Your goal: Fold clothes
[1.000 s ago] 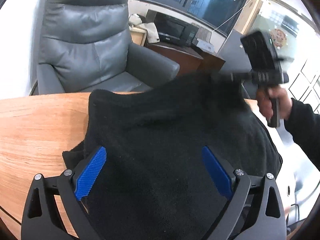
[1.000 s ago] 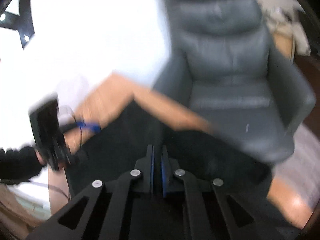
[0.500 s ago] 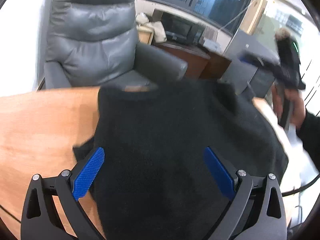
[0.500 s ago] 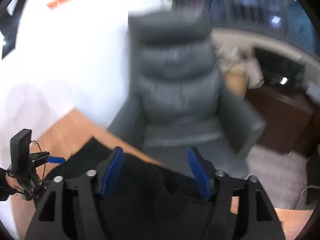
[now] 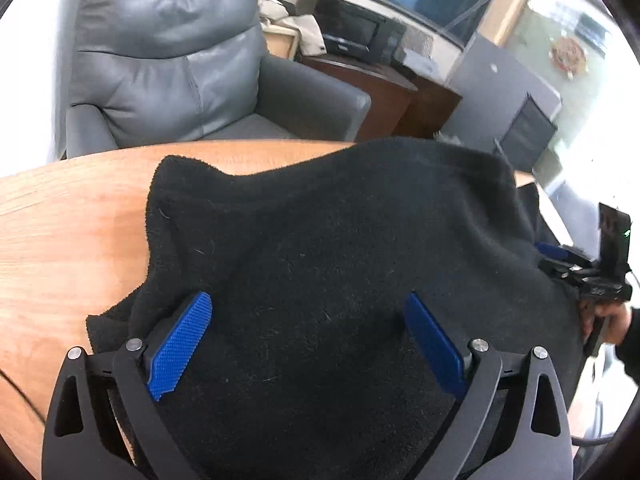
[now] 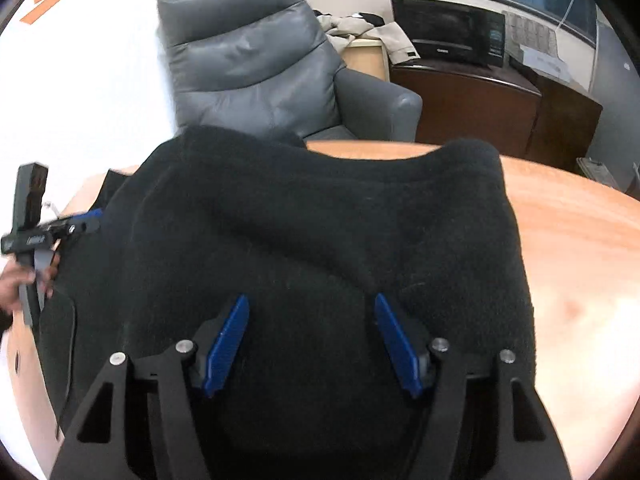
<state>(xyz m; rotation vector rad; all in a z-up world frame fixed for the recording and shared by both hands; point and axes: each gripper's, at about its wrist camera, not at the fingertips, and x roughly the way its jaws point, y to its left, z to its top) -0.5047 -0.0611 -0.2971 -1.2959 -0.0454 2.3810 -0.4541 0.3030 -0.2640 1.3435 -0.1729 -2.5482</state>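
Black fleece garment [image 5: 340, 248] lies bunched on the wooden table [image 5: 68, 216], directly under and ahead of both my tools. My left gripper [image 5: 308, 344] has its blue pads spread wide over the cloth, gripping nothing. My right gripper [image 6: 312, 344] is likewise parted above the fabric, nothing between the pads.

Status, as judged: one fold seems laid. The far edge forms a thick rounded double layer, but the pile is lumpy, not flat. A loose flap pokes out to the near left of my left tool.

Left to do: smooth the humps, tuck the stray flap, make at least one more fold. Grey armchair [image 6: 260, 64] sits beyond the table's far edge.
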